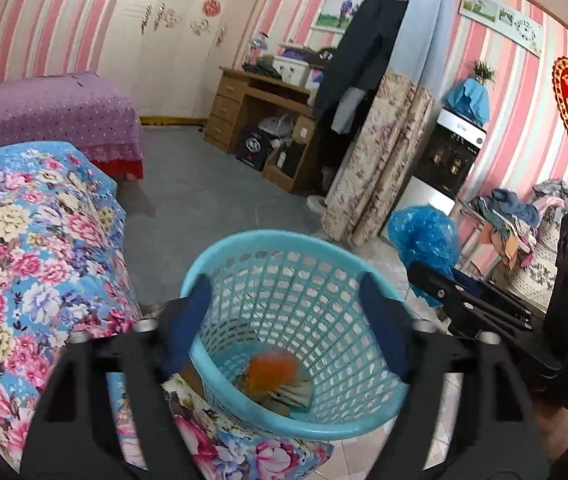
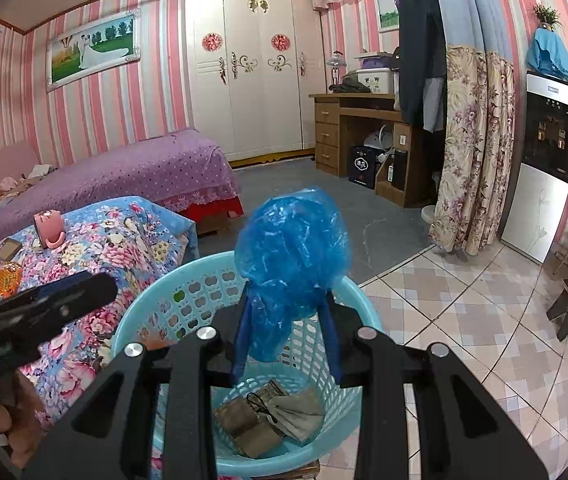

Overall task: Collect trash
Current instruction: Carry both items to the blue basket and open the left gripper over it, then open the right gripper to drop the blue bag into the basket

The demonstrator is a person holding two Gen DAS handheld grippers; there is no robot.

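Landmark: turquoise basket [image 1: 296, 420], standing on the tiled floor against the corner of the table with the floral cloth [image 1: 36, 248].

Left gripper [image 1: 288, 320]: poised above the basket mouth, jaws spread wide, nothing between the blue pads. Directly below it, inside the basket, an orange piece of trash [image 1: 274, 370], blurred, above paper scraps at the bottom.

Right gripper [image 2: 288, 332]: over the near rim of the basket [image 2: 220, 464], jaws narrowed and pinching a crumpled blue plastic bag [image 2: 292, 248]. The bag bulges up above the fingertips, over the basket's far rim.

Basket contents seen from the right wrist: flattened brown and grey paper scraps [image 2: 272, 416] on the bottom.

On the cloth, left of the basket: pink cup [image 2: 49, 227], amber bottle [image 2: 6, 276].
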